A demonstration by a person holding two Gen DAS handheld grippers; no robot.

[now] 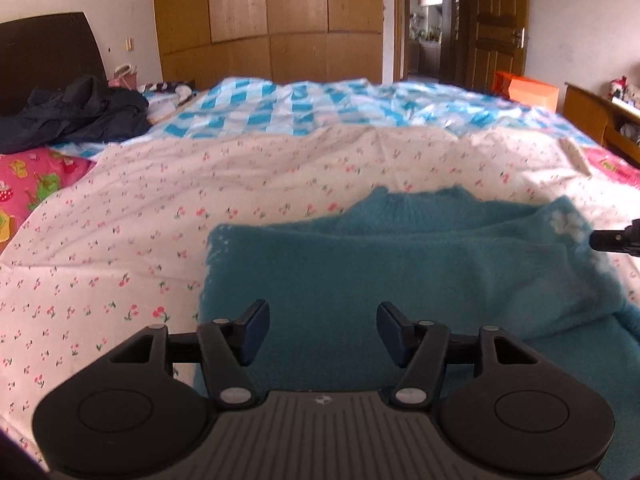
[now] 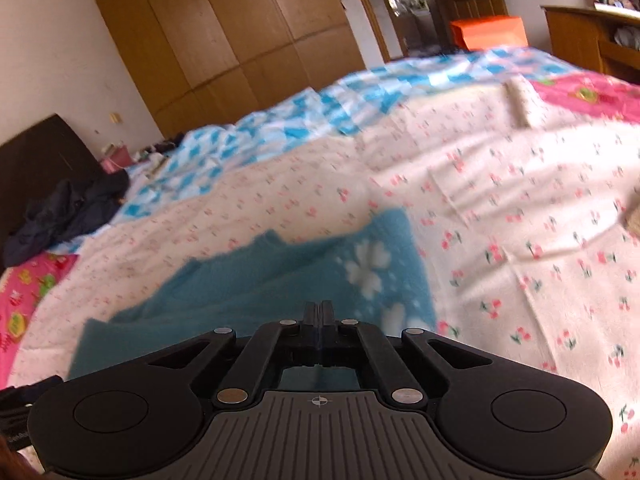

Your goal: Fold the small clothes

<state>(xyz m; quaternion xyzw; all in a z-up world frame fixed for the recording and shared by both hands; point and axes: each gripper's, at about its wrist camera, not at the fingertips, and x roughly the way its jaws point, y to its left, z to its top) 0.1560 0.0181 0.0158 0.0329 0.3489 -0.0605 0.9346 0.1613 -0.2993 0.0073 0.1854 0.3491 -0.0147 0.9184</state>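
A small teal knit sweater (image 1: pixel 400 272) with white flower marks lies on the cherry-print sheet (image 1: pixel 200 200), its right side folded over toward the middle. My left gripper (image 1: pixel 323 330) is open and empty, hovering over the sweater's near edge. In the right wrist view the sweater (image 2: pixel 260 292) lies under my right gripper (image 2: pixel 319 310), whose fingers are pressed together; I cannot tell whether any cloth is between them. The tip of the right gripper shows at the right edge of the left wrist view (image 1: pixel 616 240).
A blue-and-white checked quilt (image 1: pixel 300 108) lies across the far side of the bed. Dark clothes (image 1: pixel 72 116) are heaped by the headboard. A pink patterned cover (image 1: pixel 36 188) shows at the left. Wooden wardrobe (image 1: pixel 268 20), open door and an orange box (image 1: pixel 528 90) stand behind.
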